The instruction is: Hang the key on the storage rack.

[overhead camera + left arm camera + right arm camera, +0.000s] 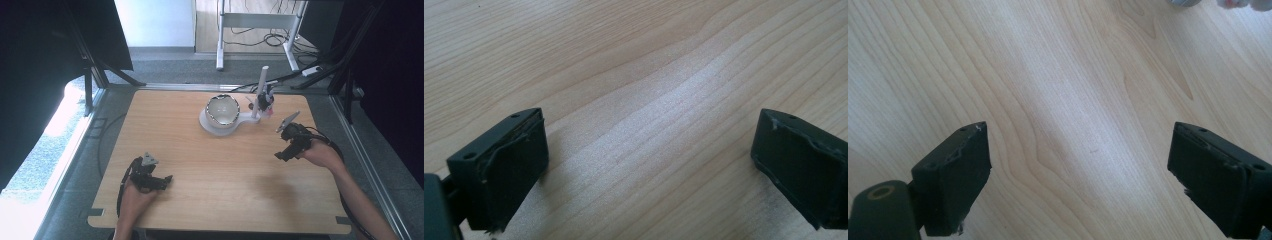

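Note:
A white bowl [223, 110] with a dark speckled rim sits on a white stand base [239, 122] at the table's far middle, beside an upright white post [260, 90] carrying a small dark fitting. My left gripper [167, 179] rests low at the near left, held by a hand. Its jaws stand wide open over bare wood [649, 135] with nothing between them. My right gripper [280, 156] hovers at the right, below and to the right of the bowl. It is open too, over bare wood [1078, 140].
The wooden table [200, 150] has edges close to both hands at the front. Black curtains hang left and right. A white desk frame [255, 22] and cables lie on the floor beyond the table. A cable trails from each gripper.

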`<state>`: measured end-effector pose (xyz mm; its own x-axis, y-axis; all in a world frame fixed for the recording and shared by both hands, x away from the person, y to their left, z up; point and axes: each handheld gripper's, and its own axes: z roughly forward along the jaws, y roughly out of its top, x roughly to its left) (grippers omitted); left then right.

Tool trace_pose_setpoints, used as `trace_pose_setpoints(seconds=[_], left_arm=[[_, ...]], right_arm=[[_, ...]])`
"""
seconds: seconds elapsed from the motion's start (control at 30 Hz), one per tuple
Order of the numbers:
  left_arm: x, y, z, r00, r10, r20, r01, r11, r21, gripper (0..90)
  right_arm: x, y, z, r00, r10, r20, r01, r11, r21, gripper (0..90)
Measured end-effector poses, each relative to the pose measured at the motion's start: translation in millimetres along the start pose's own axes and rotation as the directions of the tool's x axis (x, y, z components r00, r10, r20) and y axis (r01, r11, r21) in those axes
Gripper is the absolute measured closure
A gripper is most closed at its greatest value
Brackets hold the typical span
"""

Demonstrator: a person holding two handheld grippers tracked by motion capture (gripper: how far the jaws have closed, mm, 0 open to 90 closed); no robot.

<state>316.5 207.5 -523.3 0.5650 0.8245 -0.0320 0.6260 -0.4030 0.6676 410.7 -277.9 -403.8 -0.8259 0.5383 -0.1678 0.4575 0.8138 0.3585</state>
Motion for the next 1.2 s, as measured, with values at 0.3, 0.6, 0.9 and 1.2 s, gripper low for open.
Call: trace_pose_setpoints(seconds=[0.3, 0.6, 0.9, 1.2], left_arm=[[0.2, 0.0, 0.0, 1.0, 0.003, 0.0, -0.003, 1.0, 0.0, 1.7], [-0.2, 0.0, 0.2, 1.0, -0.003, 0.0, 0.003, 1.0, -0.003, 1.7], [0.0, 0.0, 0.0, 1.0, 0.001, 0.0, -0.001, 1.0, 0.0, 1.7], [0.0, 0.0, 0.0, 1.0, 0.001, -0.001, -0.001, 1.0, 0.0, 1.7]], right_arm=[[9.9, -19.4, -5.6, 0.9997, 0.022, 0.007, -0.022, 0.999, -0.027, 9.8], [18.9, -37.6, -7.3, 0.9991, 0.036, 0.019, -0.035, 0.998, -0.049, 8.9], [29.3, -55.4, 3.8, 0.9976, 0.069, 0.001, -0.068, 0.995, -0.079, 8.5], [42.5, -73.2, 22.5, 0.9927, 0.118, -0.023, -0.12, 0.985, -0.125, 8.5]])
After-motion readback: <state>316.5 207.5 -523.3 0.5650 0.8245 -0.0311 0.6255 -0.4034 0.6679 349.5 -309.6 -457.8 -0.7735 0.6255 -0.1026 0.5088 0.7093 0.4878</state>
